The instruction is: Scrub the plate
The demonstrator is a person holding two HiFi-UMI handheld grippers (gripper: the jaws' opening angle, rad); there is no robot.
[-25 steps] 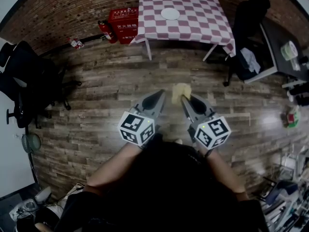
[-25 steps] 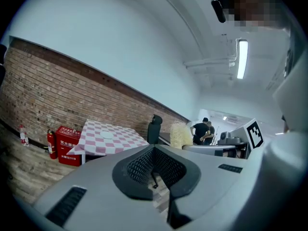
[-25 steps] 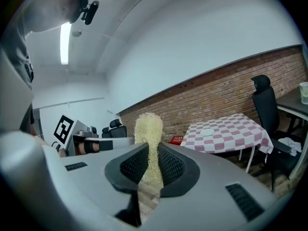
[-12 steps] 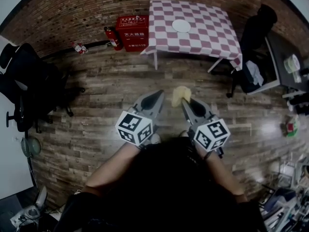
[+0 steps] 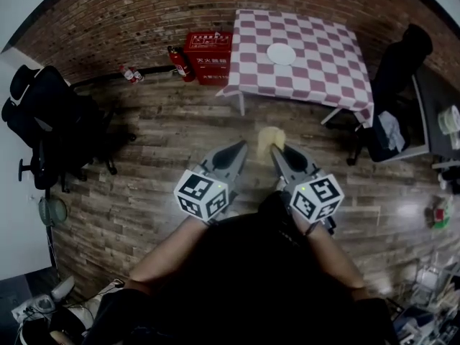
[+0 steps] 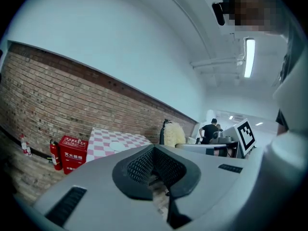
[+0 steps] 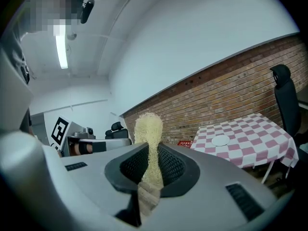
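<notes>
The plate [image 5: 281, 53] lies near the middle of the checked tabletop [image 5: 320, 67], with nothing else on the cloth around it. Both claws are well short of that tabletop, side by side over the wooden floor [image 5: 165, 157] on its near side. The right claw [image 5: 279, 149] is clamped on the narrow lower end of a pale yellow scrub pad [image 7: 148, 129], and most of the pad stands free beyond the tips. The left claw [image 5: 237, 149] is fully closed with nothing in it.

The main risk, as I judge it, is the plate itself. It sits loose on cloth, so a sideways scrub from the pad could slide it across the tabletop or drag the cloth with it. The left claw cannot steady the rim until it opens. The second risk is the grip: with so little of the pad between the pads, hard pressure could fold it over or pull it out. The plate is too small in these views to tell if it has a raised rim, so how easily it would skid is uncertain.
</notes>
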